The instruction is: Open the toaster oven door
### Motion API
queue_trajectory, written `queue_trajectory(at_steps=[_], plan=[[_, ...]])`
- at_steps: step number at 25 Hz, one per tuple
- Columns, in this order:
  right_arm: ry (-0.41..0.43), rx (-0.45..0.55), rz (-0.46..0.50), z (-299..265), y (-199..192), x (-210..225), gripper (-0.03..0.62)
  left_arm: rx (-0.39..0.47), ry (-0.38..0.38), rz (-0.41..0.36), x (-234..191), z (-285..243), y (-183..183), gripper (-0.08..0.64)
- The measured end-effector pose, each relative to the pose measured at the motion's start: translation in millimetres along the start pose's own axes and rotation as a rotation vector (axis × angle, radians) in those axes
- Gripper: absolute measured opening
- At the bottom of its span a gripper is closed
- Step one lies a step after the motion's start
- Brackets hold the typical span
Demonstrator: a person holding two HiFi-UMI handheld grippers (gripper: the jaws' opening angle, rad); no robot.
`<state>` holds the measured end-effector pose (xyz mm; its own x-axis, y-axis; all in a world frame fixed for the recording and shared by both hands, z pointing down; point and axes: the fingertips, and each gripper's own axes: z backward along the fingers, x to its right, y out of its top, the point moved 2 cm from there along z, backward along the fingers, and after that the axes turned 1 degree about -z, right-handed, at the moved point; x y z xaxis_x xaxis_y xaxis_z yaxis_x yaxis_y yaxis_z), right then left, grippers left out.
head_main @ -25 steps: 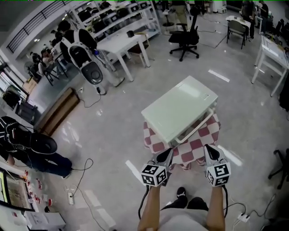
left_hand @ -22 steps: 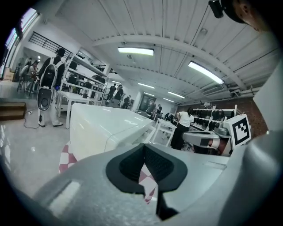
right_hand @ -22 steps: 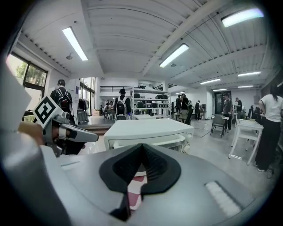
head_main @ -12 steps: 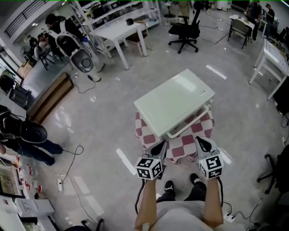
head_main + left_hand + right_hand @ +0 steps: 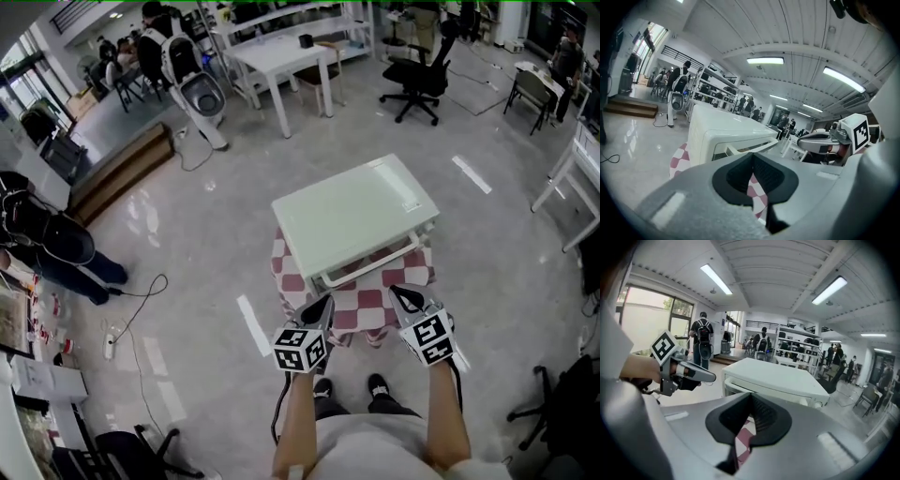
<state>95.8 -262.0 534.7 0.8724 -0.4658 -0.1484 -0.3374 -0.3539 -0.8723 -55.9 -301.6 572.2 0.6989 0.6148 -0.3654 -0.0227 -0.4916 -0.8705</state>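
The white toaster oven stands on a small table with a red-and-white checked cloth. Its door faces me, with the bar handle across the front, and looks closed. My left gripper and right gripper hover side by side over the cloth's near edge, just short of the door. Both are shut and hold nothing. From the left gripper view, the oven and its handle lie just beyond the shut jaws. The right gripper view has the oven ahead and the left gripper beside it.
A person's feet stand on the grey floor below the table. A black office chair and a white table are at the back. A person and floor cables are at the left, a white desk at the right.
The head view has swung, so the oven now sits squarer and nearer the middle. Both grippers have edged closer to the oven's front and turned. Their jaws stay shut.
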Motion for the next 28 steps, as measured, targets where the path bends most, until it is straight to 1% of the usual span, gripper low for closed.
queue_trajectory(at_steps=[3,7,9,12,16,17,19,21,24,26,28], plan=[[0.075,-0.037,0.117,-4,-7,-1,0.002,0.004,0.048,-0.015,11,1,-3,0.006],[0.13,-0.064,0.298,-16,-15,3,0.002,0.01,0.107,-0.059,21,4,-8,0.006],[0.147,-0.101,0.381,-22,-23,5,0.002,0.016,0.138,-0.055,22,7,-8,0.006],[0.161,-0.168,0.473,-29,-34,13,0.002,0.036,0.181,-0.031,26,11,-5,0.006],[0.172,-0.201,0.635,-39,-38,22,0.002,0.059,0.198,-0.026,41,16,-4,0.005],[0.185,-0.201,0.658,-40,-40,23,0.006,0.06,0.197,-0.02,46,16,-8,0.005],[0.214,-0.197,0.664,-43,-42,24,0.009,0.048,0.188,-0.016,60,14,-16,0.005],[0.237,-0.191,0.688,-48,-39,23,0.009,0.029,0.18,-0.037,71,14,-23,0.005],[0.254,-0.196,0.824,-60,-33,19,0.028,0.011,0.188,-0.066,78,23,-27,0.006],[0.26,-0.209,0.921,-69,-34,18,0.034,0.016,0.204,-0.07,77,32,-30,0.006],[0.268,-0.223,0.987,-76,-37,19,0.043,0.028,0.229,-0.063,72,41,-31,0.006]])
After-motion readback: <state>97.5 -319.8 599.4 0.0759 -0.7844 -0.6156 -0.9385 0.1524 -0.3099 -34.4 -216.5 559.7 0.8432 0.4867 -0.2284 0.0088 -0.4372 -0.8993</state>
